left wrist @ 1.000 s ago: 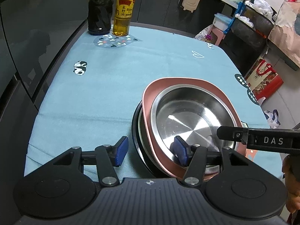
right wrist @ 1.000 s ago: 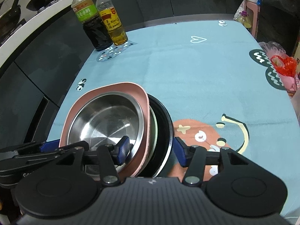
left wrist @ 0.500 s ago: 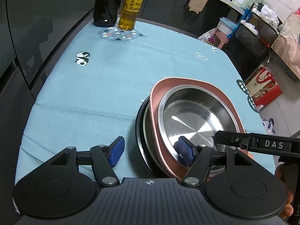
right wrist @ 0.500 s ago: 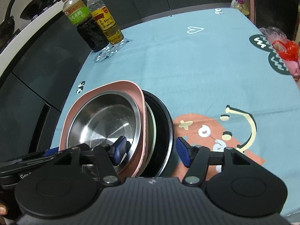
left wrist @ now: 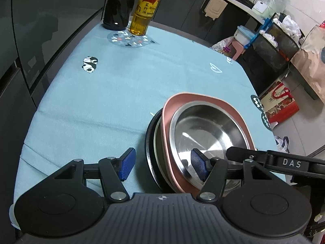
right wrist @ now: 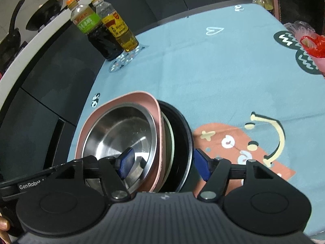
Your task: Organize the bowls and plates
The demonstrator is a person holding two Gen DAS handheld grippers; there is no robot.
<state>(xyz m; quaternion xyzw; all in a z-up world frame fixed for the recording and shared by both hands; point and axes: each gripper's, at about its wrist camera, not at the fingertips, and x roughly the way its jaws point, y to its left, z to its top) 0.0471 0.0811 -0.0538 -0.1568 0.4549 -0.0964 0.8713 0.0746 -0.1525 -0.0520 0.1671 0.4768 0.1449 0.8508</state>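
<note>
stack: steel bowl (left wrist: 209, 134) nested in pink plate (left wrist: 203, 99), black dish (right wrist: 182, 134) beneath, near bench (left wrist: 101, 101) front edge | left hand-held gripper (left wrist: 162, 163) released, jaws just closing slightly, straddling rim | right hand-held gripper (right wrist: 162, 163) released, jaws just widening astride opposite rim | far bench clear to bottles (right wrist: 105, 32) | right view only: wok (right wrist: 44, 14)

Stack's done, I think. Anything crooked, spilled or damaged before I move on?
The stack sits off-centre: the pink square plate holding the steel bowl is shifted sideways, baring the pale plate and black round dish beneath. No spills or damage show.
</note>
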